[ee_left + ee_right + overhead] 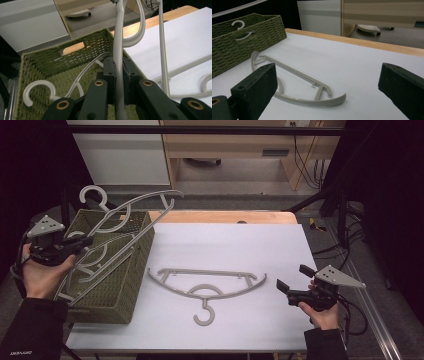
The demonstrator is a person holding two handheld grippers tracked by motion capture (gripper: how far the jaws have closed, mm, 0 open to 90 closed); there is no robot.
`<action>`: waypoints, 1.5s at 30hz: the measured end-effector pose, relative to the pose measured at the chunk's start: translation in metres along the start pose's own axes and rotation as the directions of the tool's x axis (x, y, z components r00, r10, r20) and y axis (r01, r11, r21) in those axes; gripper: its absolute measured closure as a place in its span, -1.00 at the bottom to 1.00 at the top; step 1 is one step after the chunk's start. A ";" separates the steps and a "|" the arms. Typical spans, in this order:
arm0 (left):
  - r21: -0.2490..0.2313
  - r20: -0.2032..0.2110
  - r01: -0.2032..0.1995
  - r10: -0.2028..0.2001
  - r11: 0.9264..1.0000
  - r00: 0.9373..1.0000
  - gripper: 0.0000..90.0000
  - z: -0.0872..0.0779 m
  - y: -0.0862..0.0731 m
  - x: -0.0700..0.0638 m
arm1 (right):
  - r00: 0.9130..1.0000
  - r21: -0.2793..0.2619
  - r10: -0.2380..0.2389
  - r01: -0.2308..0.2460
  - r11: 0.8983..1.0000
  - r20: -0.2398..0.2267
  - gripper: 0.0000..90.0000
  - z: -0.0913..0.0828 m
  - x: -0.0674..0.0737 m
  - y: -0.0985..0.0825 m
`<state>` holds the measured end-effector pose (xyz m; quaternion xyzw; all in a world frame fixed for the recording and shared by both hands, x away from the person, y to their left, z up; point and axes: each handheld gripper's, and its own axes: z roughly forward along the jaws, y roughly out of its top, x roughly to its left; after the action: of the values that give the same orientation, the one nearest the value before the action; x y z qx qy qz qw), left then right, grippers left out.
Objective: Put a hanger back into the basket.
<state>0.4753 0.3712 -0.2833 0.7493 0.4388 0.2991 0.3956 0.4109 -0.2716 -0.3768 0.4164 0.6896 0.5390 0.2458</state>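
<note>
— Left gripper view first: what have I got?

— The held hanger (119,57) is pinched on its grey bar between my left gripper (119,72) pads, jaws clenched on it, above the green woven basket (37,60). A second hanger (40,87) lies inside the basket.

— And from the high view?

— The held hanger (131,212) leans tilted over the basket (142,245) at the table's left edge. A third hanger (205,287) lies flat on the white tabletop (235,245), hook toward me. My right gripper (290,280) hangs near it, jaws spread wide, gripping nothing.
</note>
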 end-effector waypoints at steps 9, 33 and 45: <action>0.015 -0.025 0.018 -0.018 1.000 1.000 0.84 -0.004 -0.013 0.020 | 1.000 0.002 -0.005 0.005 1.000 0.002 -0.95 0.001 0.000 0.000; 0.079 -0.093 0.029 -0.021 0.996 0.995 0.84 -0.016 -0.052 0.070 | 1.000 0.019 -0.003 0.003 1.000 0.005 -0.95 0.004 0.000 -0.002; 0.121 -0.114 0.024 -0.010 0.992 0.993 0.84 -0.009 -0.062 0.079 | 1.000 0.019 0.000 0.000 1.000 0.005 -0.95 0.004 -0.001 -0.002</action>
<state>0.4767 0.4631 -0.3239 0.7502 0.4844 0.3103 0.3260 0.4134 -0.2703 -0.3799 0.4201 0.6941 0.5314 0.2438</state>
